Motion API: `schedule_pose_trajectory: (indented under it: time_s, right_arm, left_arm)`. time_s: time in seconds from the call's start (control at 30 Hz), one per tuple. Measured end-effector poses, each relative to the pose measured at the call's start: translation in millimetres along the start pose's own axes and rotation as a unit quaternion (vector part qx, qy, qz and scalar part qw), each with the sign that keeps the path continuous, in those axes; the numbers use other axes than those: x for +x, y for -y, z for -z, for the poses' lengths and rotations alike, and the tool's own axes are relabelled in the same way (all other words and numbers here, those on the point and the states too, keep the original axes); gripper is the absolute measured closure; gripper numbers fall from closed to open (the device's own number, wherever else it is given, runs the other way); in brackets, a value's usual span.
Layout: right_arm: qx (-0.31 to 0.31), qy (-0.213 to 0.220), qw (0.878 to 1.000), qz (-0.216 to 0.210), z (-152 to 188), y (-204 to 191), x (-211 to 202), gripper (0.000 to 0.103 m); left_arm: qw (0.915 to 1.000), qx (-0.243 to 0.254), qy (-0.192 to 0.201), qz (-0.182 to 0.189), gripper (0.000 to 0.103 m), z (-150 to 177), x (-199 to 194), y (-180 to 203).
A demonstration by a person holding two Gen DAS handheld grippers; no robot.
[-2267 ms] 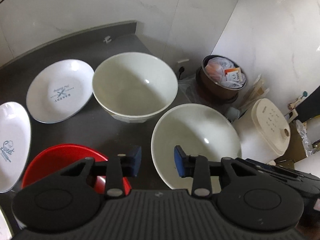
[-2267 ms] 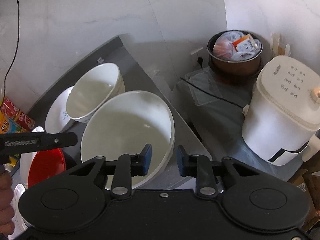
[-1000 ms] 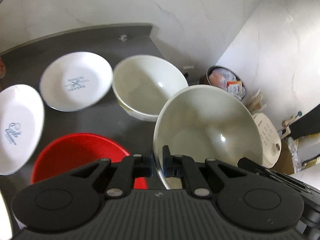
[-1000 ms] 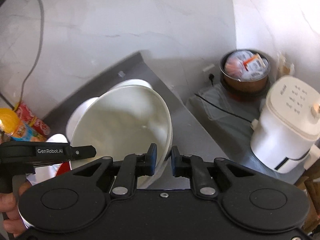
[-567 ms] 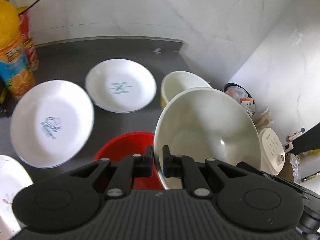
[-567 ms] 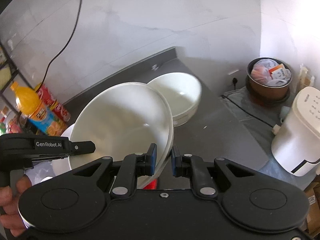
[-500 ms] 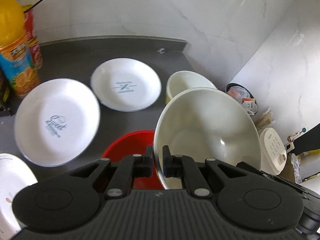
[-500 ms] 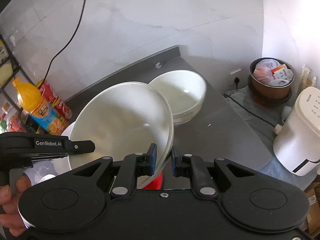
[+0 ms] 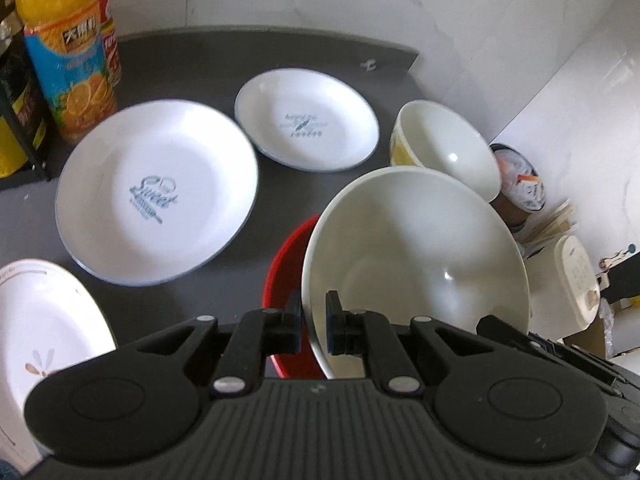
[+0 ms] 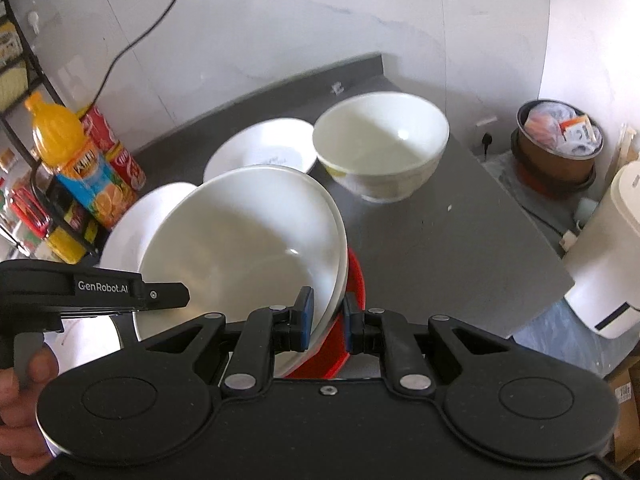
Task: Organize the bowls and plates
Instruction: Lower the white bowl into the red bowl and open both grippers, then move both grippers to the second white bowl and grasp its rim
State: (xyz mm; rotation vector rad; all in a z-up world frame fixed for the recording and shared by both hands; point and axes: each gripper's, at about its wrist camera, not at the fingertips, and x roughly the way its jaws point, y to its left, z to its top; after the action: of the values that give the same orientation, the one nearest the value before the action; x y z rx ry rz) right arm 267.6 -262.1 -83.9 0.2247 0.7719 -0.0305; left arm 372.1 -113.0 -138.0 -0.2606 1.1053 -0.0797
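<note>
Left wrist view: I have the left gripper [image 9: 313,320] clamped on the near rim of the large white bowl [image 9: 416,256], right gripper [image 10: 325,318] pinching its opposite rim, bowl tilted above the red bowl [image 9: 286,264]; mid-carry, I judge, next lowering it level to nest.

The dark grey bench [image 9: 192,52] ran into a corner of marbled white wall. Near its back edge lay a white plate with blue print [image 9: 306,120], and beside that, toward the right edge, stood a cream bowl [image 9: 444,148]. A larger plate marked "Sweet" [image 9: 156,196] lay nearer the middle, a flower-patterned plate [image 9: 40,320] at the front left, and a red bowl [image 9: 286,276] sat near the front edge. An orange juice bottle [image 9: 66,48] stood at the back left.
</note>
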Motion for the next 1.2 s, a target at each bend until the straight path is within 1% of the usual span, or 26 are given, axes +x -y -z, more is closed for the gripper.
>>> schedule_pose_trajectory:
  time_s: [0.17, 0.3, 0.4, 0.5, 0.57, 0.7, 0.73, 0.77, 0.83, 0.9, 1.0, 1.1, 1.17, 1.2]
  right_arm:
    - [-0.012, -0.008, 1.0, 0.009, 6.5, -2.5, 9.2, 0.088]
    - [-0.015, -0.014, 0.999, 0.024, 6.9, -5.2, 16.0, 0.09]
    - [-0.028, -0.01, 0.999, 0.035, 4.6, -8.1, 19.0, 0.09]
    - [-0.033, -0.01, 0.999, 0.039, 1.5, -8.3, 21.8, 0.09]
    - [-0.042, -0.009, 0.998, 0.038, 0.7, -9.8, 23.5, 0.092]
    - [-0.05, -0.019, 0.998, 0.04, -4.0, -11.9, 26.6, 0.092]
    - [-0.047, -0.023, 0.998, 0.04, -6.3, -11.4, 26.2, 0.09]
    - [-0.041, -0.021, 0.998, 0.042, -8.2, -9.9, 24.1, 0.084]
    - [-0.037, -0.011, 0.999, 0.034, -11.6, -6.9, 18.0, 0.075]
    - [-0.034, -0.002, 0.999, 0.025, -14.2, -3.7, 13.6, 0.075]
    - [-0.022, 0.007, 1.0, 0.021, -19.6, 4.9, 9.8, 0.075]
    - [-0.009, 0.012, 1.0, 0.017, -25.5, 15.3, 9.2, 0.075]
    - [-0.007, 0.013, 1.0, 0.016, -29.0, 19.6, 9.9, 0.075]
    - [-0.005, 0.011, 1.0, 0.012, -30.8, 21.7, 9.9, 0.075]
  left_arm:
    - [1.0, -0.004, -0.006, -0.002, 0.095, 4.6, 6.7, -4.0]
    - [0.9999, -0.002, -0.014, 0.002, 0.095, 3.9, 9.3, -6.2]
    - [1.0, 0.002, -0.009, -0.001, 0.095, 1.0, 8.1, -5.1]
    - [0.9999, -0.004, -0.011, -0.004, 0.095, 0.5, 10.0, -7.1]
    - [1.0, -0.006, -0.006, 0.005, 0.095, 1.5, 8.0, -8.4]
    - [1.0, -0.004, 0.005, 0.006, 0.095, -1.2, 0.5, -9.4]
    - [0.9999, -0.005, 0.007, 0.005, 0.094, -2.3, -1.0, -9.3]
    - [0.9999, -0.006, 0.009, 0.005, 0.092, -3.6, -2.3, -8.9]
    - [0.9999, -0.004, 0.012, 0.005, 0.092, -7.2, -4.3, -7.7]
    - [0.9999, 0.001, 0.015, 0.0, 0.092, -11.0, -5.6, -4.9]
    - [0.9998, 0.004, 0.02, 0.003, 0.089, -17.2, -6.7, 0.3]
    - [0.9997, 0.008, 0.024, 0.002, 0.083, -23.8, -5.0, 7.7]
    - [0.9996, 0.011, 0.026, 0.0, 0.077, -26.9, -3.1, 11.6]
    - [0.9996, 0.011, 0.027, -0.002, 0.076, -29.0, -2.2, 13.9]
